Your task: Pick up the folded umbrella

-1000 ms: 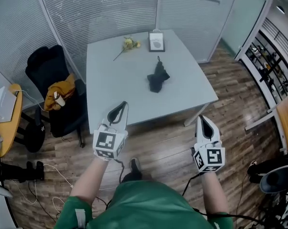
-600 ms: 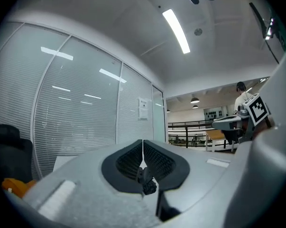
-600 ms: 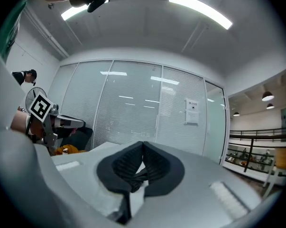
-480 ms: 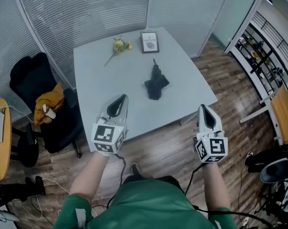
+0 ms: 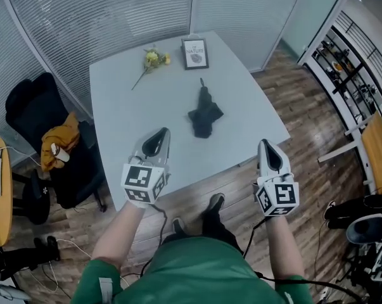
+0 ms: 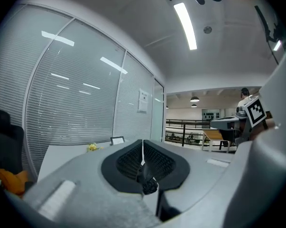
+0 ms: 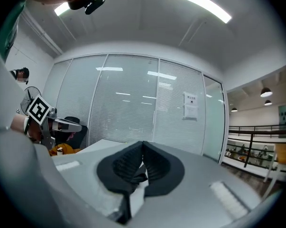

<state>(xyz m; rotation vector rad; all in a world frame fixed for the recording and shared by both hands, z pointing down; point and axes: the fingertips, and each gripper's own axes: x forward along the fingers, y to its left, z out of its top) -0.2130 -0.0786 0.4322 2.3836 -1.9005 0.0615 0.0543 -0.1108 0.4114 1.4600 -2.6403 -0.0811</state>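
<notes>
Grey table [image 5: 114, 125] upper centre, folded umbrella [image 5: 204, 113] on it. Left hand-held gripper [image 5: 163, 132] and right hand-held gripper [image 5: 265, 143] below: both pressed together, empty.

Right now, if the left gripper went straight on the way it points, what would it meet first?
Probably nothing soon: the left gripper, fingers shut, points across the grey table, passing left of the folded umbrella, toward the framed picture. Height is unclear.

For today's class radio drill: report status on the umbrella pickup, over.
Left hand-held gripper, right hand-held gripper: shut, empty. Umbrella folded on table, untouched. Flower, frame beyond it; nothing in the way.
</notes>
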